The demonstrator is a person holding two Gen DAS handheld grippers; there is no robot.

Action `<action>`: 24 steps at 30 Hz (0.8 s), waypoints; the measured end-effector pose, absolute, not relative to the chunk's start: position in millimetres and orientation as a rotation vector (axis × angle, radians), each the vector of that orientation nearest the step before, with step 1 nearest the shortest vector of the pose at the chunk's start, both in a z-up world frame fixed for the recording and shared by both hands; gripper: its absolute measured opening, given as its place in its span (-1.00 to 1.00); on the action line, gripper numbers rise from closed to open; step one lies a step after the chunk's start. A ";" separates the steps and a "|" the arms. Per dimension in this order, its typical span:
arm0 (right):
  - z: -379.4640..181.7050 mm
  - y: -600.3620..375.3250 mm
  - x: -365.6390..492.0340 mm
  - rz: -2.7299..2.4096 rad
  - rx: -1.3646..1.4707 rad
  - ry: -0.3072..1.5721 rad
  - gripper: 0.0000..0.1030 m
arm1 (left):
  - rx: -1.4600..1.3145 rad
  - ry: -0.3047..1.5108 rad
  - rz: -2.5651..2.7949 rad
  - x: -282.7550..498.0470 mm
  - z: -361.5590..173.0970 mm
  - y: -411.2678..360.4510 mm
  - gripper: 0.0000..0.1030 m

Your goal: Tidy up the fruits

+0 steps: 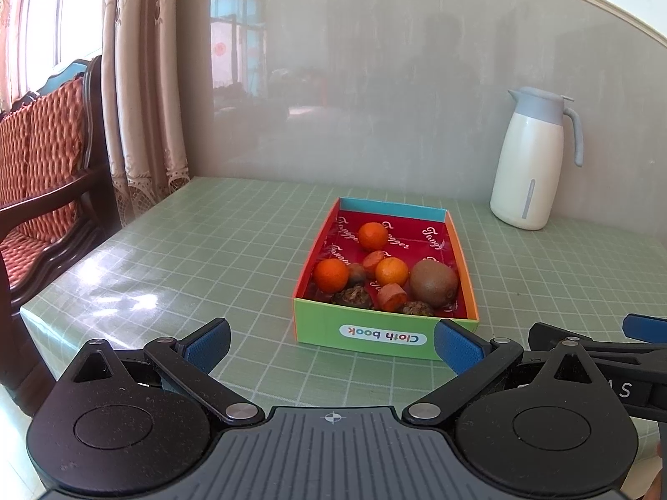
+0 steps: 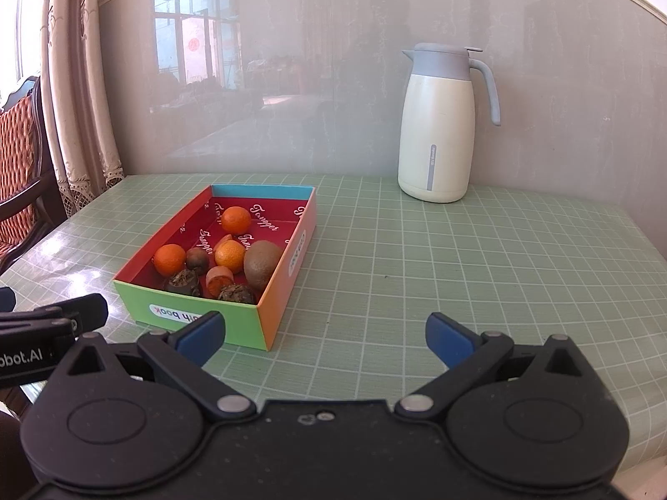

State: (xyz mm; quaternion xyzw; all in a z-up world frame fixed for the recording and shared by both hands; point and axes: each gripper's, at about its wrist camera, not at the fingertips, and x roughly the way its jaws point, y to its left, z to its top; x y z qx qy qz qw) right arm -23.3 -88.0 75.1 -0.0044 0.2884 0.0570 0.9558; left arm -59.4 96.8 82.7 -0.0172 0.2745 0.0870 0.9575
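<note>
Here, the cardboard box (image 1: 381,335) reads "Cloth book" (upside down), its glossy red lining printed "Tamper". Round oranges (image 1: 331,275) sit at nine o'clock of the fuzzy kiwi (image 1: 433,283). Left gripper (image 1: 331,343) and right gripper (image 2: 325,335) both gape empty.

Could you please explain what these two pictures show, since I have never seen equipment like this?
No robot is here: a person holds a two-finger gripper in each hand, and each carries a fisheye camera looking forward along its fingers. One picture comes from the left gripper, the other from the right gripper. The black shapes with blue pads at the bottom are the grippers themselves. Both are open and hold nothing.

Ahead lies a table with a green checked cover. On it stands an open box holding three oranges, the farthest here, a kiwi, and some orange pieces and dark brown items I cannot name. A white jug stands upright by the wall, apart from the box.
</note>
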 end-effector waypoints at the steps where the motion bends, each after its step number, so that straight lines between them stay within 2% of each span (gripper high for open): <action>1: 75.1 -88.0 -23.3 0.116 -0.009 0.586 1.00 | -0.035 0.557 0.177 -59.4 82.7 96.8 1.00; 24: 72.9 -86.3 -21.3 0.109 -0.013 0.587 1.00 | -0.049 0.570 0.167 -55.2 79.7 99.0 1.00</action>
